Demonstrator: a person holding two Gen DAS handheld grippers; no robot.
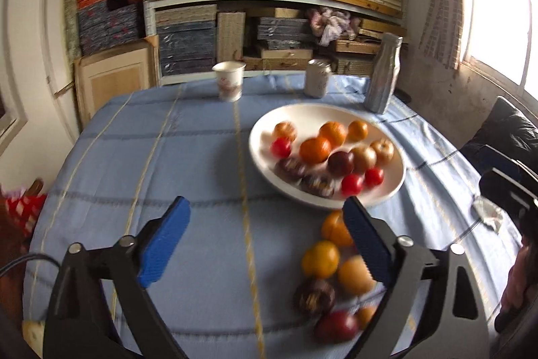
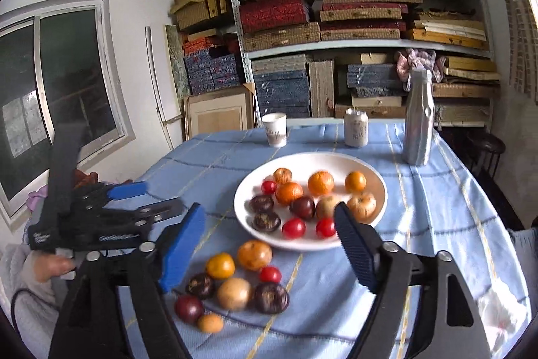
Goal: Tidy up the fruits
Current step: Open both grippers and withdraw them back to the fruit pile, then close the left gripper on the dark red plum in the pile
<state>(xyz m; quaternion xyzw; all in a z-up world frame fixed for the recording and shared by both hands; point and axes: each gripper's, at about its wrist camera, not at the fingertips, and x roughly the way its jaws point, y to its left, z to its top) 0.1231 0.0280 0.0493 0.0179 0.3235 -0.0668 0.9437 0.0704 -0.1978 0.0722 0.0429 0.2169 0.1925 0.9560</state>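
A white plate (image 2: 336,164) on the blue checked tablecloth holds several fruits: oranges (image 2: 320,183), cherry tomatoes (image 2: 293,228), dark mangosteens (image 2: 265,221) and brownish apples (image 2: 361,206). In front of the plate several loose fruits lie on the cloth, among them an orange (image 2: 254,254), a mangosteen (image 2: 270,296) and a dark plum (image 2: 189,308). My right gripper (image 2: 269,214) hangs open above them with nothing between its blue pads. My left gripper (image 1: 265,211) is open too and empty, left of the loose fruits (image 1: 321,258) and short of the plate (image 1: 302,120). The right wrist view shows it at the left (image 2: 158,199).
A paper cup (image 2: 274,129), a can (image 2: 355,127) and a silver bottle (image 2: 418,120) stand along the table's far edge. Shelves packed with boxes fill the back wall. A crumpled white wrapper (image 2: 501,308) lies near the right edge. A person's hand (image 2: 50,268) holds the left gripper.
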